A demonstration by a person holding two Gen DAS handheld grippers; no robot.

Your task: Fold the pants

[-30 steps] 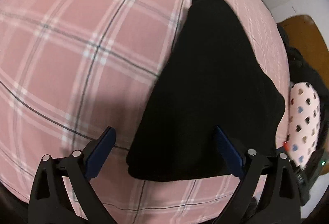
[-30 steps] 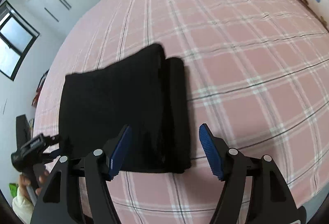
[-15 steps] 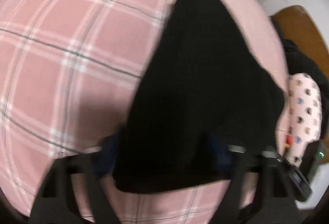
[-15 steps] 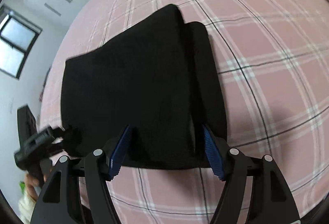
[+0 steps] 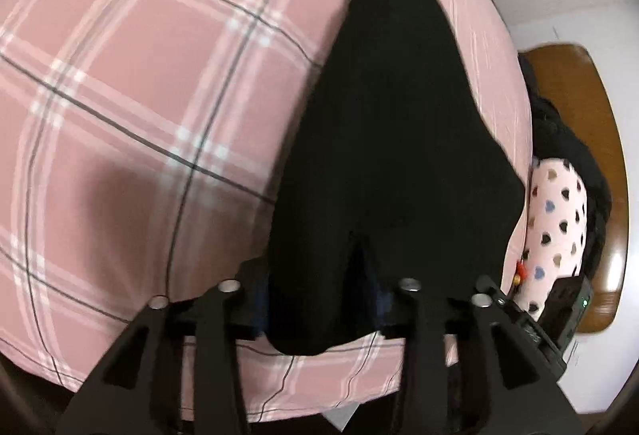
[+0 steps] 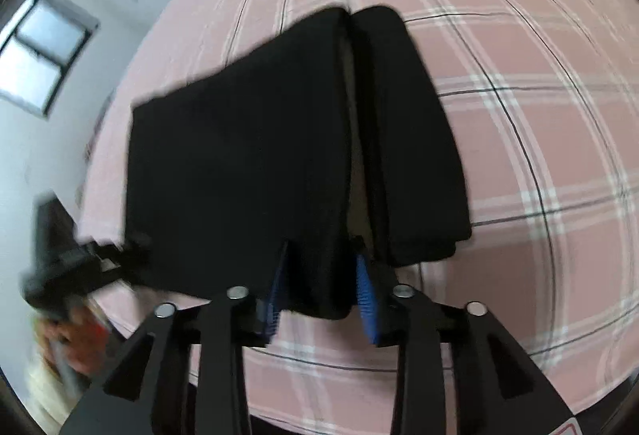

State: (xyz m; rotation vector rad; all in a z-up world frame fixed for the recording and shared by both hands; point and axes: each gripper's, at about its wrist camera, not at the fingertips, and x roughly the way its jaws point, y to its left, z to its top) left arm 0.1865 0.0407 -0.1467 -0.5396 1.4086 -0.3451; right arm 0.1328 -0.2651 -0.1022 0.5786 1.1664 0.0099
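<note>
Black folded pants point(image 5: 399, 135) lie on a pink plaid bed sheet point(image 5: 120, 115). My left gripper point(image 5: 319, 299) straddles the pants' near edge, its jaws closing, with the cloth bunched and pinched between the dark pads. In the right wrist view the pants point(image 6: 239, 155) show as two stacked folds with a pale gap between them. My right gripper point(image 6: 321, 295) is closing on the near edge of the left fold, and its blue pads point(image 6: 365, 291) press creases into the cloth. The left gripper point(image 6: 60, 267) shows blurred at the pants' left corner.
A heart-patterned pillow point(image 5: 559, 219) and a dark heap of cloth point(image 5: 567, 139) lie by the wooden headboard point(image 5: 591, 115) on the right. A window point(image 6: 44, 47) is in the wall at far left. A person's hand point(image 6: 68, 347) holds the left tool.
Both grippers moved forward and down over the pants' near edge. Their jaws, wide a second ago, narrowed onto the cloth, the left one first and the right one after.
</note>
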